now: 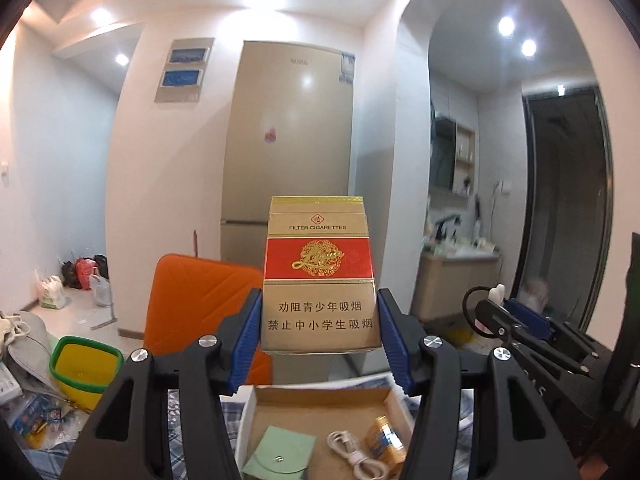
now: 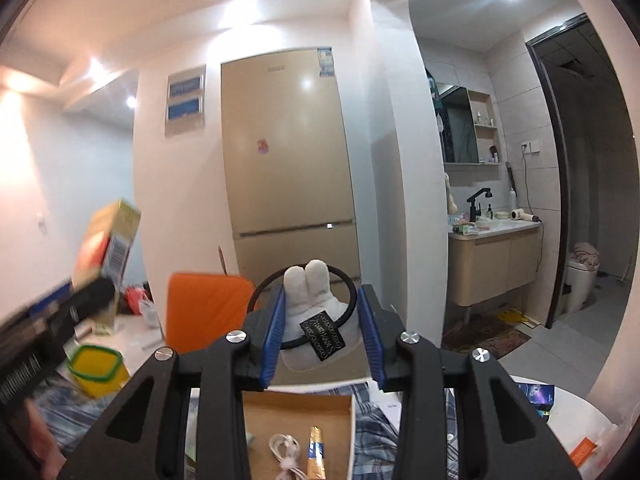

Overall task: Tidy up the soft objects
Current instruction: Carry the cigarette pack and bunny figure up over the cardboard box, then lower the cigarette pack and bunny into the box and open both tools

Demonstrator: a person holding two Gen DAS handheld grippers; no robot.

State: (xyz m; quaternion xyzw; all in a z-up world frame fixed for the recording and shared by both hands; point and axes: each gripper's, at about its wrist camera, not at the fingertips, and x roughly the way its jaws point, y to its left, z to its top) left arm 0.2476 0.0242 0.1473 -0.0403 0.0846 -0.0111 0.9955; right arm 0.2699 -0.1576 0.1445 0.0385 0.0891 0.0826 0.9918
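My left gripper (image 1: 319, 334) is shut on a gold and red cigarette pack (image 1: 320, 276), held upright above the cardboard box (image 1: 316, 400). My right gripper (image 2: 322, 332) is shut on a white plush bunny hair tie (image 2: 310, 300) with a black elastic ring and a black tag. The right gripper (image 1: 516, 320) shows at the right of the left wrist view with the hair tie (image 1: 486, 304). The pack (image 2: 110, 240) appears blurred at the left of the right wrist view. Inside the box (image 2: 296, 408) lie a green pouch (image 1: 278, 456), a white cable (image 1: 356, 454) and a small yellow tube (image 1: 386, 440).
A yellow container with a green rim (image 1: 86, 368) stands left of the box on a plaid cloth (image 1: 200, 440). An orange chair back (image 1: 200, 304) is behind the table. A beige fridge (image 1: 288, 148) and a washbasin cabinet (image 2: 492, 264) stand further back. Clutter lies at the left edge.
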